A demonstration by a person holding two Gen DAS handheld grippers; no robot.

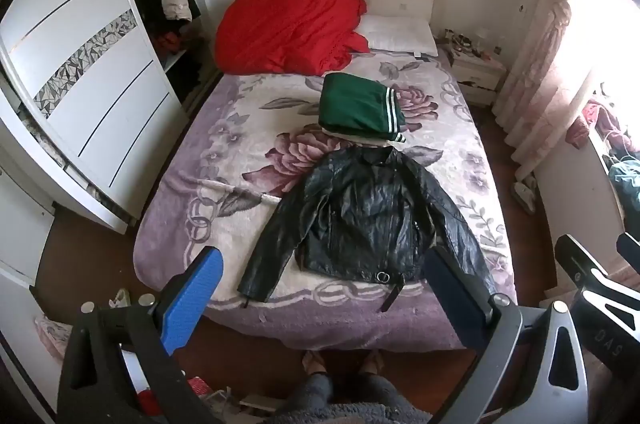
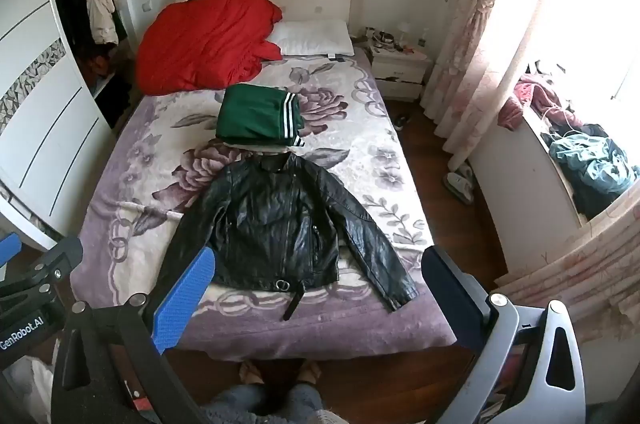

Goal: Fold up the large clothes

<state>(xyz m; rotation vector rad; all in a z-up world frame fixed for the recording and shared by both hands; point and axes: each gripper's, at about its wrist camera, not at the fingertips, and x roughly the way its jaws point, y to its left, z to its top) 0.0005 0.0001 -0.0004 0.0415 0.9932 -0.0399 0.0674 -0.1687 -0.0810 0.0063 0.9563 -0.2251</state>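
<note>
Left wrist view: left gripper [image 1: 326, 288] jaws spread wide, nothing between the pads, held above the foot of the bed [image 1: 168, 224] and well clear of the fabric. Black leather jacket [image 1: 360, 220] lies flat, front up, near the foot edge of the bed, collar toward the headboard, both sleeves angled out toward the foot corners; belt strap hangs just over the foot edge. Folded green garment [image 1: 356, 108] with white stripes sits mid-bed, just beyond the collar. Red duvet [image 1: 288, 28] bunched at the head-left corner, white pillow [image 1: 400, 32] beside it at the head edge. White wardrobe [image 1: 80, 64] left of the bed. Part of the right gripper shows at the right frame edge.

Right wrist view: right gripper [image 2: 320, 288] also fully spread, pads empty, above the foot edge. Jacket [image 2: 276, 220] in the same layout, not touched by either tool. Green garment [image 2: 256, 116] beyond the collar, on a pale item under it. Nightstand [image 2: 400, 68] by the head-right corner; curtain [image 2: 480, 24] and cluttered windowsill to the right. Person's feet at the foot of the bed.
</note>
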